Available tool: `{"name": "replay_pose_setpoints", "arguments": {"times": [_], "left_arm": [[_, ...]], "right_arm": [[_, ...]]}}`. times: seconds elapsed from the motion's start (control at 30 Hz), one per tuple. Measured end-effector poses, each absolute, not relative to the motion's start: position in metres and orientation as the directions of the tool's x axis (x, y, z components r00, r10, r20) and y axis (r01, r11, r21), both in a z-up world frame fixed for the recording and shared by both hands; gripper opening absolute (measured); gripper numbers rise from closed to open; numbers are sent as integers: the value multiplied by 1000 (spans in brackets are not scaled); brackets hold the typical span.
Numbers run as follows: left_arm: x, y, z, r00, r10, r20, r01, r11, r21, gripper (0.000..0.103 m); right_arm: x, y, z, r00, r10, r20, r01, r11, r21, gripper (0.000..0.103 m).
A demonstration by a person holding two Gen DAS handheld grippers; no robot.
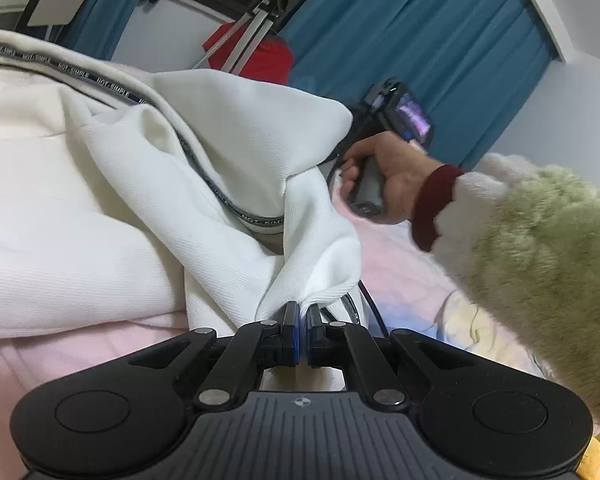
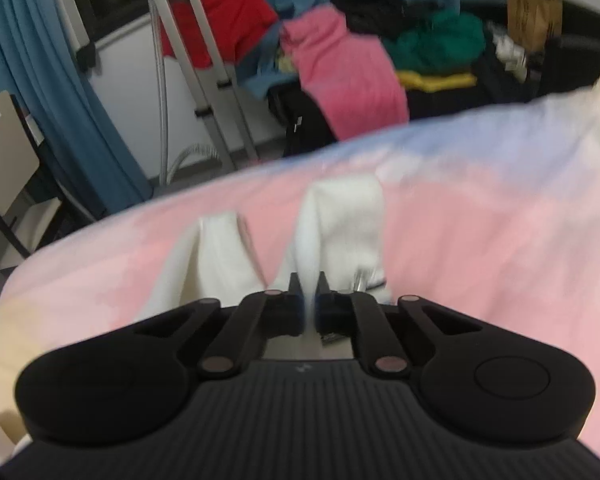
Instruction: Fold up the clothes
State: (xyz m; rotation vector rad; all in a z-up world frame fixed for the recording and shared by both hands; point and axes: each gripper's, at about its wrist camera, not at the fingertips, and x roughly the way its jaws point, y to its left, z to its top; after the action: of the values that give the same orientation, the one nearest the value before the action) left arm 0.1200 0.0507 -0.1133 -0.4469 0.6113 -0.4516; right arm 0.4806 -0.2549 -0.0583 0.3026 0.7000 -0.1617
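Down at the bottom middle of the left wrist view, the left gripper (image 1: 300, 312) has its jaws pressed together on a bunched edge of the white garment (image 1: 148, 184), so it's pinching cloth right at the tips. From there the fabric rises up and away toward the upper left of the frame, with a dark printed stripe (image 1: 80, 74) running diagonally across it. Most of the garment lies left of the jaws, in loose heaps on the pink bedcover (image 1: 400, 264), so its long axis looks roughly lower right to upper left.

Over in the right wrist view, the right gripper (image 2: 309, 280) is also closed down on a strip of the white cloth, which hangs out ahead of the jaws in two limp folds toward the middle of the frame. That view is blurry, so I can't say which part of the garment it's got.

Back in the left view, the person's right hand (image 1: 388, 176) shows at middle right, holding its gripper handle against a lifted peak of the fabric, with a fuzzy green sleeve (image 1: 548, 264) behind it. So both grippers hold one stretch of cloth, with the right one farther up the frame.

Hard to make out: whether any fold is already laid in, since the heap hides its own layers. Other clothes (image 2: 340, 60) sit piled at the top of the right view.
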Motion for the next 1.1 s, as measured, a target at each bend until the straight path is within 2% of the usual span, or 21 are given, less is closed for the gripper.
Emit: {"name": "replay_pose_setpoints", "arguments": {"times": [0.2,0.33,0.47,0.5,0.63,0.73,0.83,0.93,1.03,1.07,1.1], "left_arm": [[100,42,-103,769,-483,-418,312,855,-414,3],[76,38,-88,789,-513,-339,376,839,-395,3],[61,20,-82,762,-552,-339,436,824,-362,4],[59,13,-83,753,-555,-352,442,824,-354,4],[54,-8,-93,720,-545,-429,446,838,-316,4],[52,-18,-108,700,-512,-498,432,859,-275,4],[56,-23,-116,694,-488,-530,416,872,-259,4],[63,-27,-123,691,-469,-550,400,882,-249,5],[69,-27,-126,689,-461,-559,386,886,-256,5],[69,-26,-125,688,-459,-562,382,887,-258,5],[68,-26,-125,687,-458,-564,380,888,-259,5]], "right_arm": [[419,-294,23,871,-107,-480,251,937,245,6],[327,-351,72,942,-183,-281,282,886,367,7],[229,-404,66,926,-311,-215,374,837,400,7],[205,-418,56,915,-336,-224,401,814,419,7],[130,-480,-14,853,-344,-393,520,636,570,7],[94,-513,-80,792,-263,-550,604,460,651,7],[79,-532,-123,763,-123,-634,635,322,702,8],[72,-540,-140,750,-63,-659,646,282,709,10],[68,-545,-150,780,-39,-624,617,212,758,12],[69,-545,-151,789,-42,-612,607,198,770,18],[70,-545,-153,798,-45,-601,598,183,781,30]]}}
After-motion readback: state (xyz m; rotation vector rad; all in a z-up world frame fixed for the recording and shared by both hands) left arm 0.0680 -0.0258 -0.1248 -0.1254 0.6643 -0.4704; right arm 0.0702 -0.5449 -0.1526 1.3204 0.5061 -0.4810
